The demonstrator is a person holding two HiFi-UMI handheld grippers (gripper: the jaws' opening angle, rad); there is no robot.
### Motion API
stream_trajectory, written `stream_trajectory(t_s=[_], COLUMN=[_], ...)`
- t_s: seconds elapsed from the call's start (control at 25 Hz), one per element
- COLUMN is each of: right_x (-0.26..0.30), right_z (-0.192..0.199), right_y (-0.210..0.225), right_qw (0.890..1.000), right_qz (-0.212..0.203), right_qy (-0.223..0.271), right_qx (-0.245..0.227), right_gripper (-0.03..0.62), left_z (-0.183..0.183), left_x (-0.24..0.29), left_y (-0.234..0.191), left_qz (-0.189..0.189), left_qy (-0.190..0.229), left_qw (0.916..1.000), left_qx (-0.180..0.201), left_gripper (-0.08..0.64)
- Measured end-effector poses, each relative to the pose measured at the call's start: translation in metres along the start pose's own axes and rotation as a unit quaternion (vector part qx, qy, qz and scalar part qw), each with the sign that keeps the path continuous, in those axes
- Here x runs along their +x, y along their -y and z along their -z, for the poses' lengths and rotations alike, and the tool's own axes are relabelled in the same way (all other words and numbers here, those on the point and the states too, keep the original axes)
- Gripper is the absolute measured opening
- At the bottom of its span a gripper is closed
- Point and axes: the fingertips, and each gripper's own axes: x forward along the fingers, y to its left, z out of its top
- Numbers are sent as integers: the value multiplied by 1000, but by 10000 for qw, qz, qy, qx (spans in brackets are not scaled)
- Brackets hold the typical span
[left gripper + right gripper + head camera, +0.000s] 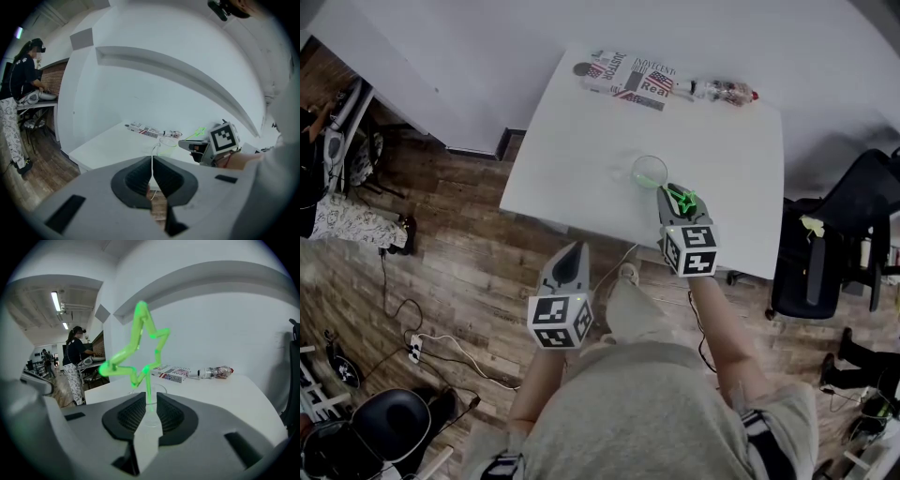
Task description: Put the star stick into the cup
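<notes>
Left gripper [572,253] near side, off white rectangular table [581,159], above brown wood floor [469,281]. Its own view shows jaws pressed together, nothing between. Clear round glass cup [649,171] mid-table in head view. Just right and nearer, right gripper [668,195]. Its own view shows jaws clamped on stem of green star-shaped stick [140,345], star upright above tips.

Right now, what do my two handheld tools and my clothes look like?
The left tool and right tool are grey plastic bodies tapering to two jaws lined with black ribbed pads. Each carries a white cube with black square markers. You wear a light grey short-sleeved top.
</notes>
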Motion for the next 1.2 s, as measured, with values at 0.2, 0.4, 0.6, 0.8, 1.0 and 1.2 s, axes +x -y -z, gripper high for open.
stream_trajectory(t_s=[0.2,0.4,0.6,0.8,1.0,1.2], right_x=[-17,-44,-78,-116,-159,-198], right_z=[0,-2,-10,-17,-27,-31], right_y=[-1,-7,-16,-30,-50,-70], right_qw=[10000,9998,9991,9978,9957,9940], right_qz=[67,132,157,114,39,-2], right_qy=[45,170,389,649,921,1090], right_qx=[12,38,45,67,74,48], right_gripper=[74,74,74,72,57,31], left_z=[0,2,6,7,8,11], left_x=[-10,-29,-55,-82,-111,-136], left_y=[7,15,23,31,36,41], left_qz=[38,79,69,46,-1,-19], left_qy=[66,135,219,370,491,584], left_qw=[10000,9999,9997,9992,9986,9981], left_qx=[11,54,92,170,204,206], left_gripper=[9,9,9,9,9,9])
